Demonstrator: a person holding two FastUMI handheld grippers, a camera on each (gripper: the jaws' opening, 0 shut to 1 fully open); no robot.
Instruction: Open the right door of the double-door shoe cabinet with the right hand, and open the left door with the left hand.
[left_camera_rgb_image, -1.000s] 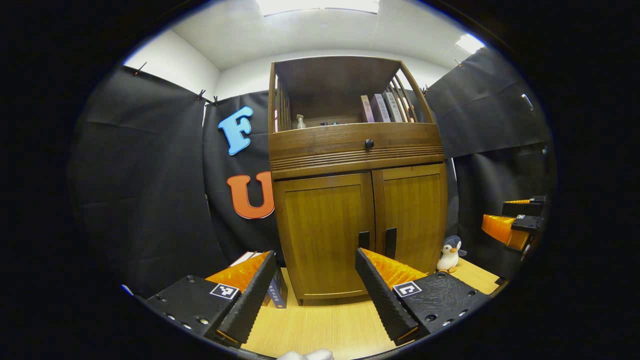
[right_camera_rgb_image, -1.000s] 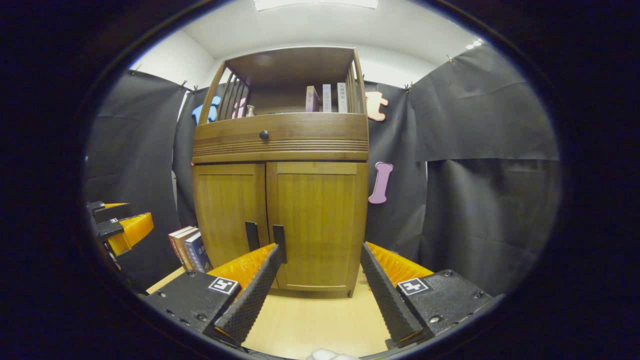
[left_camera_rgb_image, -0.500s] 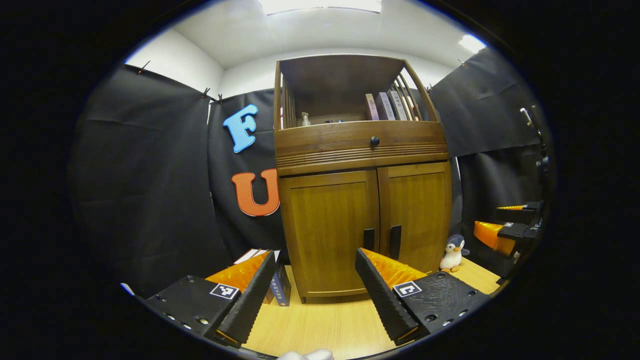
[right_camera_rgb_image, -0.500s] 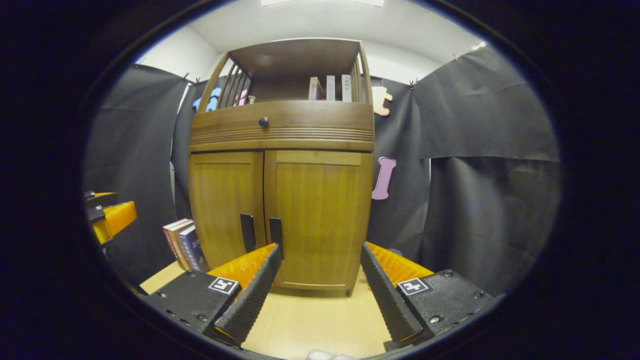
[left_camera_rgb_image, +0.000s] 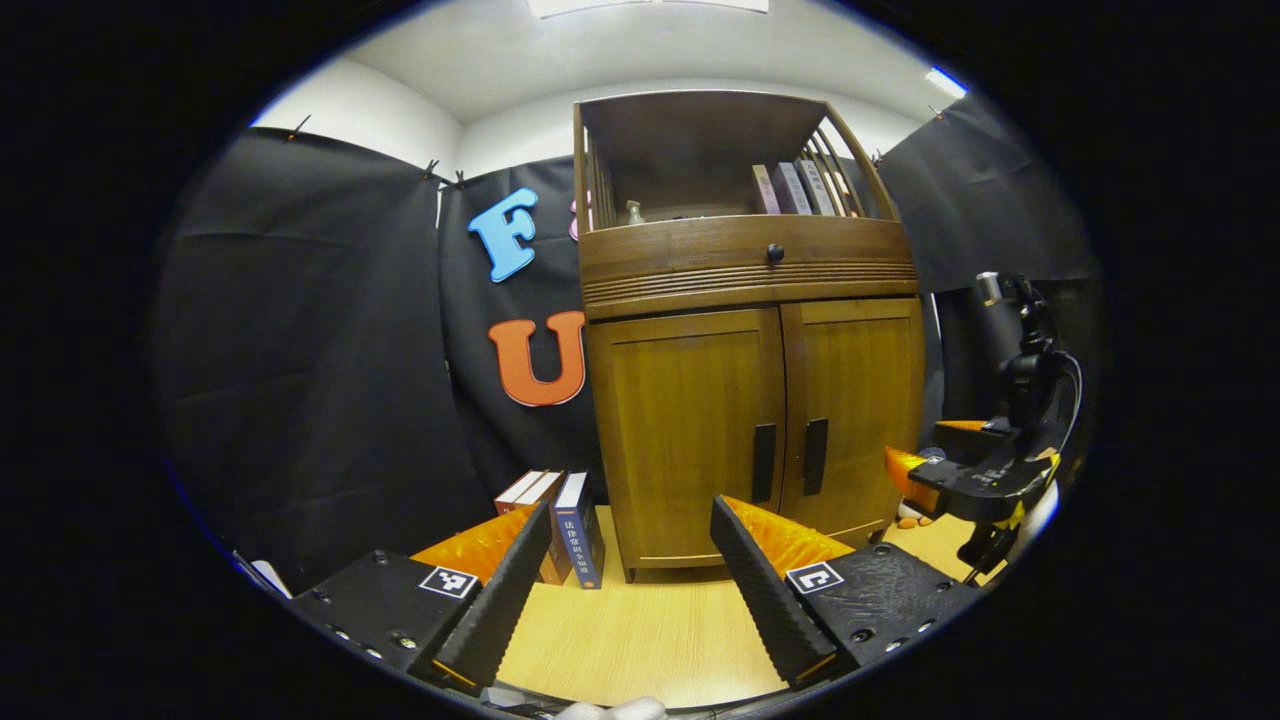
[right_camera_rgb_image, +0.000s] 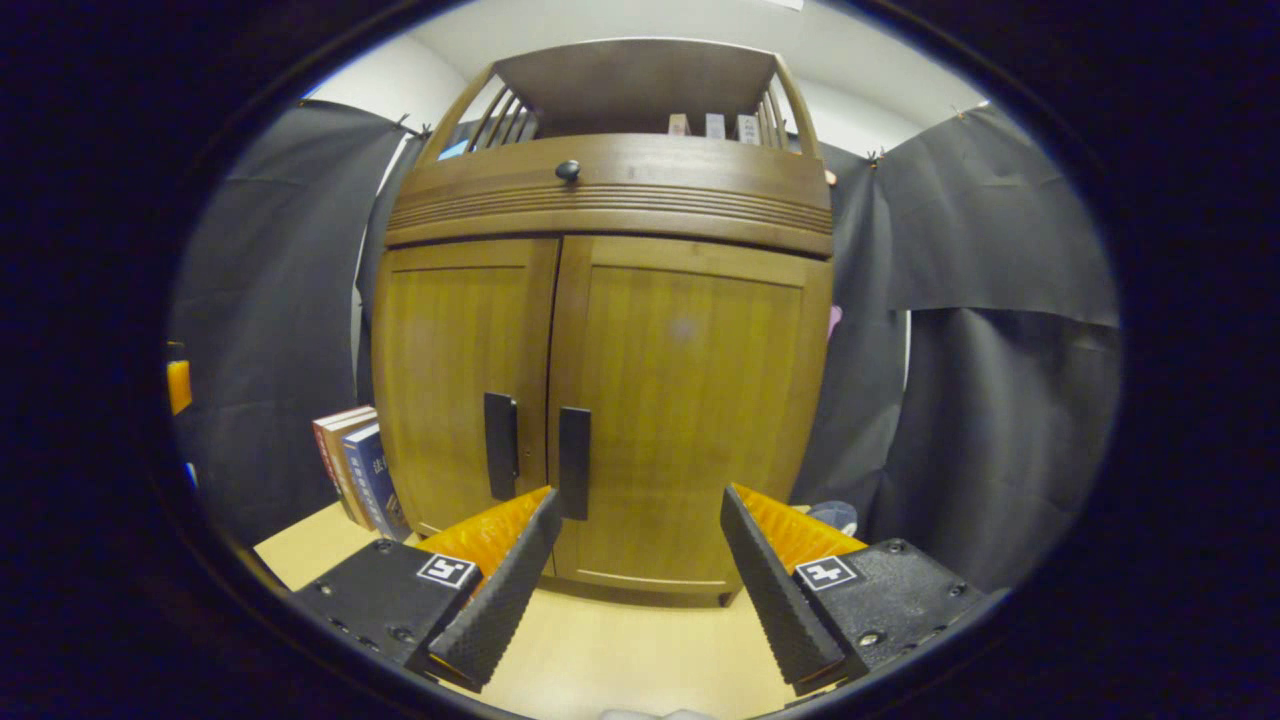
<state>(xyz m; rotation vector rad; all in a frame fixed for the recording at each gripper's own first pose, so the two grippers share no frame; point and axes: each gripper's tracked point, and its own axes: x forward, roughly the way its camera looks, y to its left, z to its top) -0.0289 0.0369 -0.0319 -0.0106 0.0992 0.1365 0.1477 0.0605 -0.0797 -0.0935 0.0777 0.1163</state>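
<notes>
nothing opened yet: shoe cabinet (right_camera_rgb_image: 600, 400) stands on the wood floor with right door (right_camera_rgb_image: 690, 420) and left door (left_camera_rgb_image: 685, 430) both closed, right gripper (right_camera_rgb_image: 635, 560) spread near the right handle (right_camera_rgb_image: 574, 462), left gripper (left_camera_rgb_image: 630, 570) spread, farther back.

- The left gripper (left_camera_rgb_image: 630, 560) is held level and pointed forward, its two fingers spread wide apart with nothing gripped between them.
- The right gripper (right_camera_rgb_image: 635, 560) is likewise held level, its fingers parted wide and nothing clasped.
- In the left gripper view, the right gripper (left_camera_rgb_image: 925, 470) is seen farther off to the right, carried at a similar height.
</notes>
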